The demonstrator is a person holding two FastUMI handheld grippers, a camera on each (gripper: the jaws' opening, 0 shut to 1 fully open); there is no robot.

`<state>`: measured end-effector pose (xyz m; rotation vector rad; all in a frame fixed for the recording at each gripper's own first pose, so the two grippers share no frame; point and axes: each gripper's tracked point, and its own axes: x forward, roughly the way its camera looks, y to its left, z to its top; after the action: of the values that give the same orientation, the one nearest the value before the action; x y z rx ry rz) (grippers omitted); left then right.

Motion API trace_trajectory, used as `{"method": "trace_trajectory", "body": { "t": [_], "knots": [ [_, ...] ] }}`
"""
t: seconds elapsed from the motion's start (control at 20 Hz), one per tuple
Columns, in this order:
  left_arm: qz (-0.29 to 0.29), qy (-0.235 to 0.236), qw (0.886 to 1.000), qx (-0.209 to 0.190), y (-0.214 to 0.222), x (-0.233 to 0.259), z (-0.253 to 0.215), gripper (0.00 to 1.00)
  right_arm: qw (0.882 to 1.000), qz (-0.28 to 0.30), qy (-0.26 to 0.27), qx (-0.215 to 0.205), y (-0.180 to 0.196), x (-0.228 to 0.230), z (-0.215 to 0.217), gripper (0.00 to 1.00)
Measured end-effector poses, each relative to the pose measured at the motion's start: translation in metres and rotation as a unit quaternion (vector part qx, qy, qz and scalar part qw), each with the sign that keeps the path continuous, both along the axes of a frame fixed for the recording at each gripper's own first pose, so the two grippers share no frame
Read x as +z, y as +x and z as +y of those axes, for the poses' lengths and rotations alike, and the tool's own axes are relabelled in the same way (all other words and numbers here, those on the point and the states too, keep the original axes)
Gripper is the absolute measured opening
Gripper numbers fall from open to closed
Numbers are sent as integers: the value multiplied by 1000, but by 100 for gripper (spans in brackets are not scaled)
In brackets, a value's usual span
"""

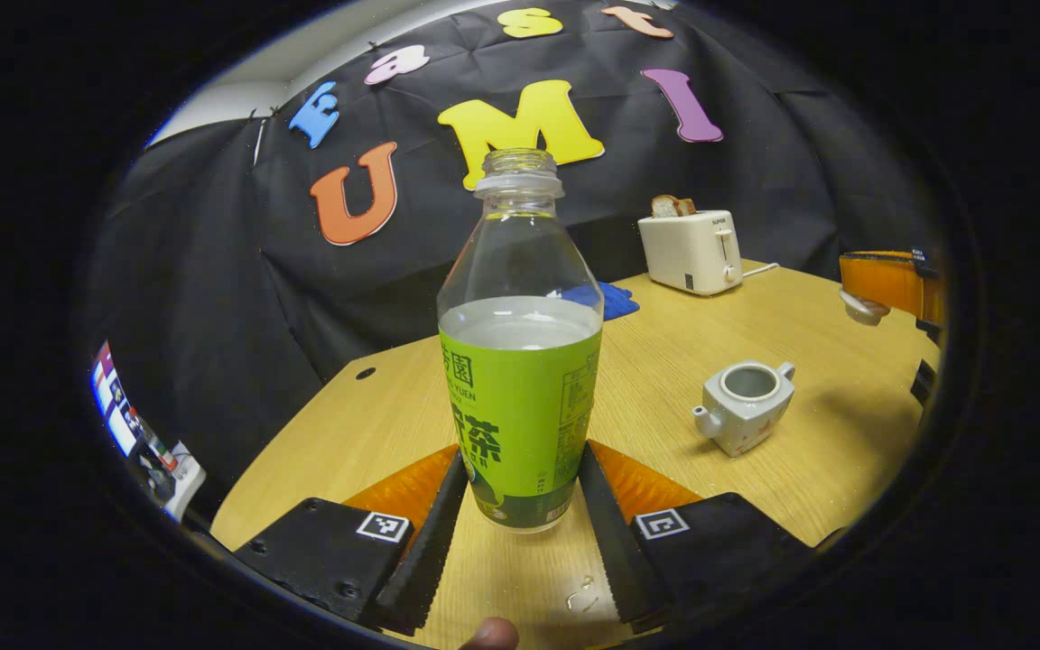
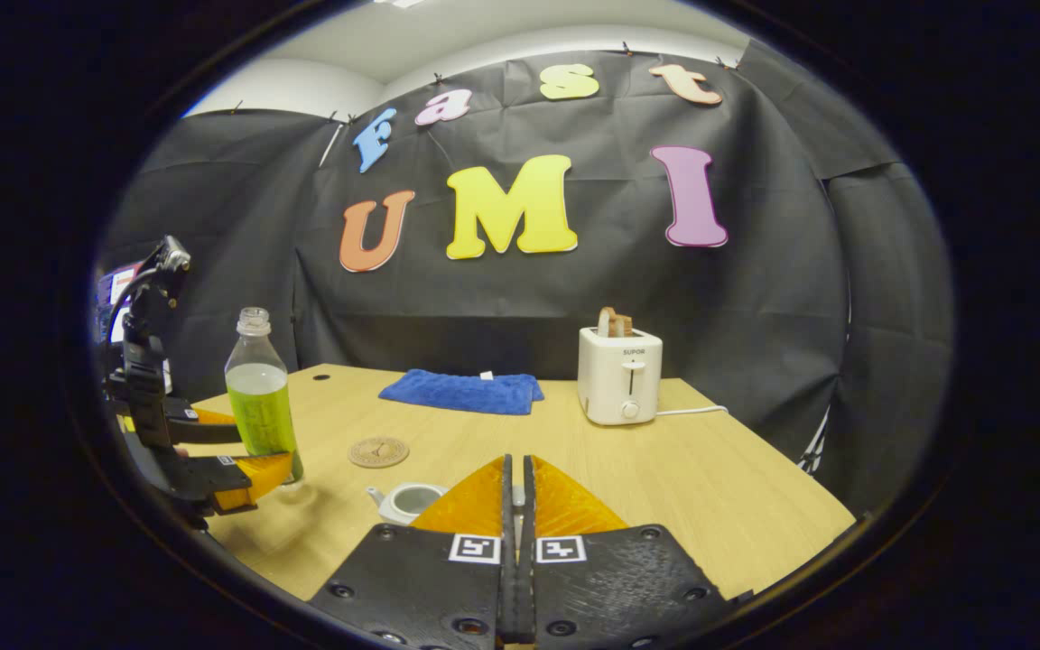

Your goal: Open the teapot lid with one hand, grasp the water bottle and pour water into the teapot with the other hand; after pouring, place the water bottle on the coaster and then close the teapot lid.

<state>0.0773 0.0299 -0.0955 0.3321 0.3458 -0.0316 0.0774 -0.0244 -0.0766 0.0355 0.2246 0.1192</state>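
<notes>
**A:** Where does the job stand?

**B:** The teapot (image 1: 744, 406) sits open on the table (image 1: 664, 361), its mouth bare. In the left gripper view the other gripper shows at the far right edge with a small pale piece (image 1: 863, 309) under it, which I take to be the lid, though it is too small to be sure.

**A:** So the right gripper (image 2: 513, 506) has the lid?

**B:** Its fingers stand almost closed, with only a thin slit between them. Something small seems to sit in that slit, but from its own view I cannot tell what it is. Judging by both views, it probably pinches the lid.

**A:** And the bottle?

**B:** The water bottle (image 1: 520, 361) stands upright, cap off, about half full. The left gripper (image 1: 520, 506) has its fingers spread on either side of the base, close to the label. I cannot tell whether both fingers press on it yet. In the right gripper view the bottle appears to rest on the table, well to the left of the teapot.

**A:** So pouring is not done?

**B:** Not as far as I can judge. What is left: grip the bottle, carry it to the teapot, pour, set it on the coaster (image 2: 378, 451), which lies bare between bottle and teapot, then put the lid back.

**A:** Anything else around?

**B:** A toaster (image 2: 620, 375) and a blue cloth (image 2: 461, 393) at the back, well clear.
</notes>
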Motion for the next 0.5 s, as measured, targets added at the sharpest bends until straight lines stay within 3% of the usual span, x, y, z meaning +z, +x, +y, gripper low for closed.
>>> {"method": "trace_trajectory", "body": {
  "t": [0.15, 0.3, 0.5],
  "knots": [
    [-4, 93, 996, -11, 1, 11, 12, 75, 1000, -1, -2, 1, -3, 0, -6, 0],
    [-11, 191, 981, -18, 3, 21, 23, 75, 1000, -4, -4, -3, -5, 2, -16, 0],
    [-2, 269, 963, -26, 9, 25, 30, 75, 1000, -2, -7, -7, -8, -3, -25, 0]
  ]
}}
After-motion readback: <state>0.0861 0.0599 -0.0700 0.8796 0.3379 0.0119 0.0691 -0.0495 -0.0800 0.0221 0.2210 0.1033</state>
